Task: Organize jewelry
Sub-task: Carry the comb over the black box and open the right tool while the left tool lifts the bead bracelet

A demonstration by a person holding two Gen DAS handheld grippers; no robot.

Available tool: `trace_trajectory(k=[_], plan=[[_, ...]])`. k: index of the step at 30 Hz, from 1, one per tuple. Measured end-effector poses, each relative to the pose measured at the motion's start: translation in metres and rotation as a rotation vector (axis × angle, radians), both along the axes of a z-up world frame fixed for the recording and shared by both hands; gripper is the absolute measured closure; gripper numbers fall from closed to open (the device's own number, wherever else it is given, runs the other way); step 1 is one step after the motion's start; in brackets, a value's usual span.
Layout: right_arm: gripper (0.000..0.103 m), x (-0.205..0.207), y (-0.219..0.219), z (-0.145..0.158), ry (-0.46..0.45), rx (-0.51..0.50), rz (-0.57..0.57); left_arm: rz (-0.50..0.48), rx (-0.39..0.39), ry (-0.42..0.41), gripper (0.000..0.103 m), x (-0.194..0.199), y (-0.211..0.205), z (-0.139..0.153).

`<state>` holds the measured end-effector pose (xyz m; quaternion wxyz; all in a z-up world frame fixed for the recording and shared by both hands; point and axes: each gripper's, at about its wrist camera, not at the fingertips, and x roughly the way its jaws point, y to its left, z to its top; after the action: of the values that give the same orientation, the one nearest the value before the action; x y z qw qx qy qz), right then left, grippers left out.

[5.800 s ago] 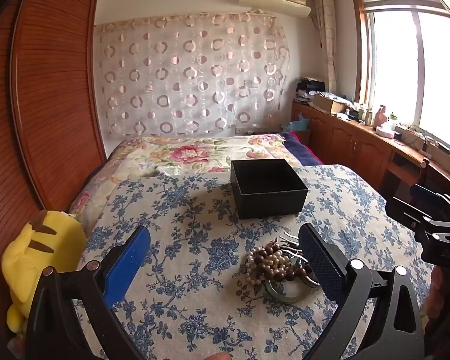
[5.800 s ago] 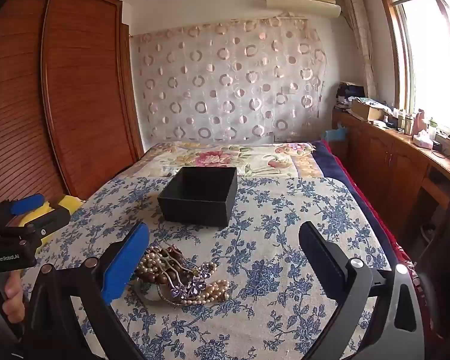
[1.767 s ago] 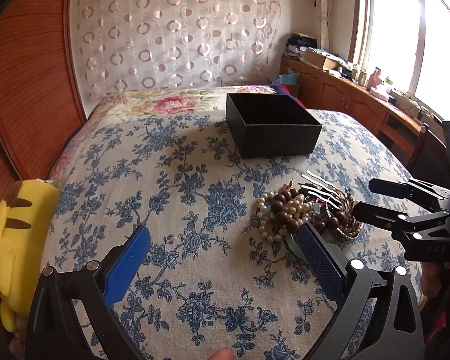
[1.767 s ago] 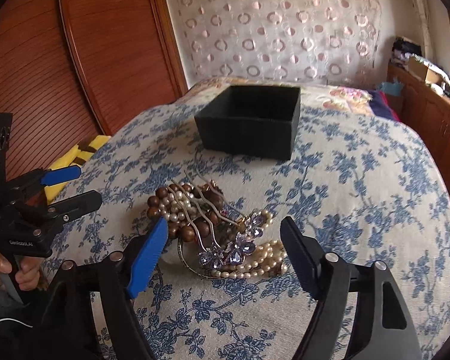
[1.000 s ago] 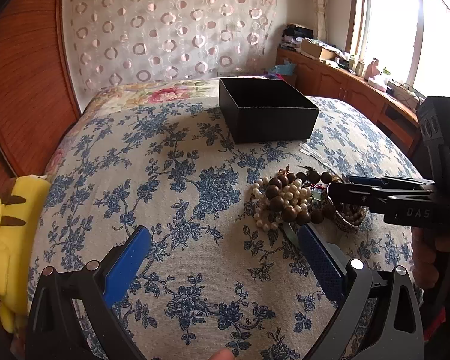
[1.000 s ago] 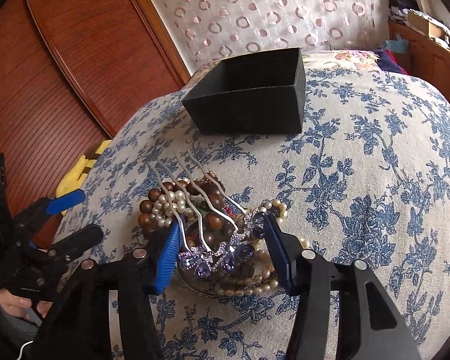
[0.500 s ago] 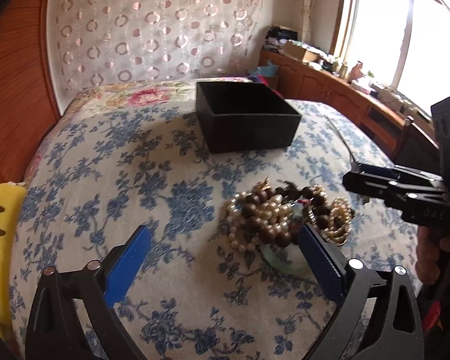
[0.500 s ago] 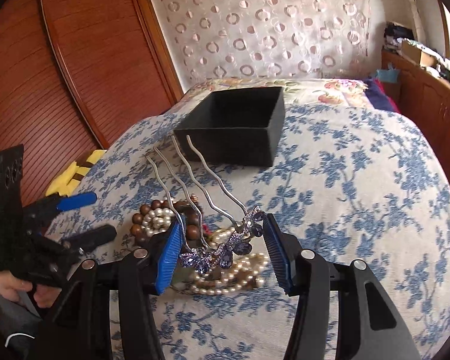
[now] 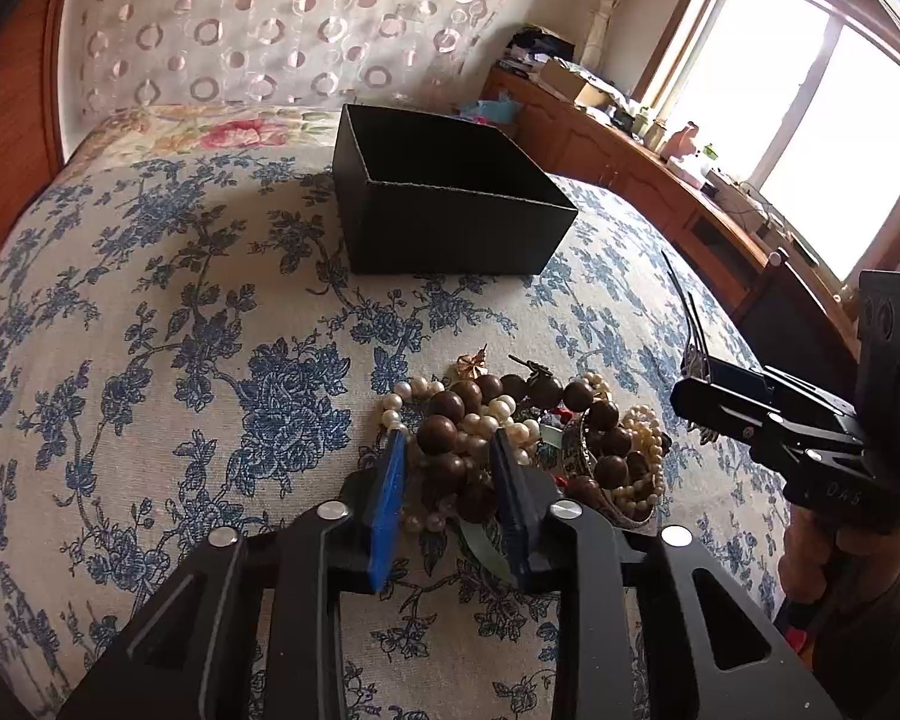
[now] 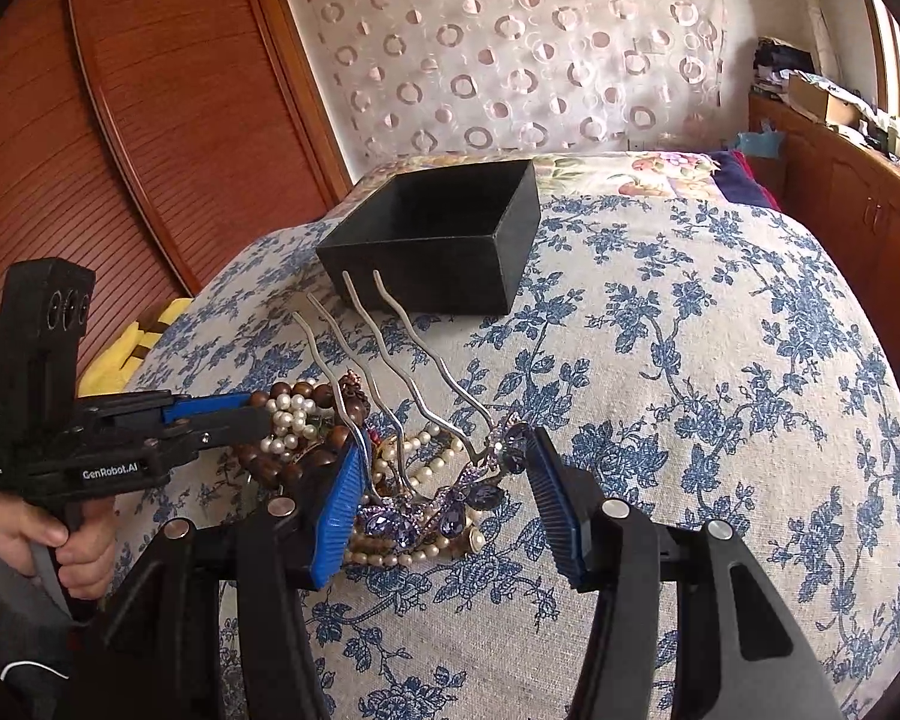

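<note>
A pile of jewelry (image 9: 528, 426) lies on the blue-flowered bedspread: brown wooden beads, pearl strands and a bangle. My left gripper (image 9: 447, 468) is closed around the brown bead bracelet (image 9: 444, 441) at the pile's near edge. My right gripper (image 10: 444, 489) is shut on a silver hair comb with purple crystals (image 10: 426, 510), its prongs pointing up toward the box, held just above the pile. In the left wrist view the right gripper (image 9: 699, 384) sits at the right of the pile. An open, empty black box (image 9: 444, 204) stands beyond the pile (image 10: 444, 240).
A yellow plush toy (image 10: 120, 354) lies at the bed's left edge by the wooden wardrobe (image 10: 150, 120). A wooden counter with clutter (image 9: 660, 150) runs along the window on the right. A floral pillow area (image 9: 198, 126) lies behind the box.
My left gripper has moved forward to the pile and closed around the brown beads. My right gripper has lifted the hair comb off the pile and holds it.
</note>
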<state>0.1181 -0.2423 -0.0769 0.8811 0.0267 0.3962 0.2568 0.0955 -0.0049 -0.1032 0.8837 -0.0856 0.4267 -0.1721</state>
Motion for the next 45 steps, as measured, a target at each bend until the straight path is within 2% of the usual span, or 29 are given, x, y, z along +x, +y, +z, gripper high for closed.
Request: trace_trajectory(k=[1,2,16,26,37,45], plan=[[0.047,0.000,0.000,0.000,-0.001,-0.002,0.000,0.002,0.005,-0.010,0.084,-0.002,0.000,0.002],[0.047,0.000,0.000,0.000,-0.002,-0.002,0.000,0.003,0.007,-0.020,0.091,-0.003,0.000,0.004],[0.047,0.004,0.002,0.012,-0.028,-0.020,0.002,-0.005,0.043,-0.184,0.091,-0.005,-0.007,0.069],[0.047,0.019,0.011,0.027,-0.067,-0.062,0.019,0.036,0.078,-0.248,0.091,0.000,0.009,0.101],[0.047,0.076,0.040,0.038,-0.104,-0.137,0.029,0.093,0.173,-0.282,0.091,0.008,0.032,0.119],[0.047,0.116,0.060,0.043,-0.127,-0.152,0.023,0.125,0.220,-0.288,0.091,0.023,0.047,0.130]])
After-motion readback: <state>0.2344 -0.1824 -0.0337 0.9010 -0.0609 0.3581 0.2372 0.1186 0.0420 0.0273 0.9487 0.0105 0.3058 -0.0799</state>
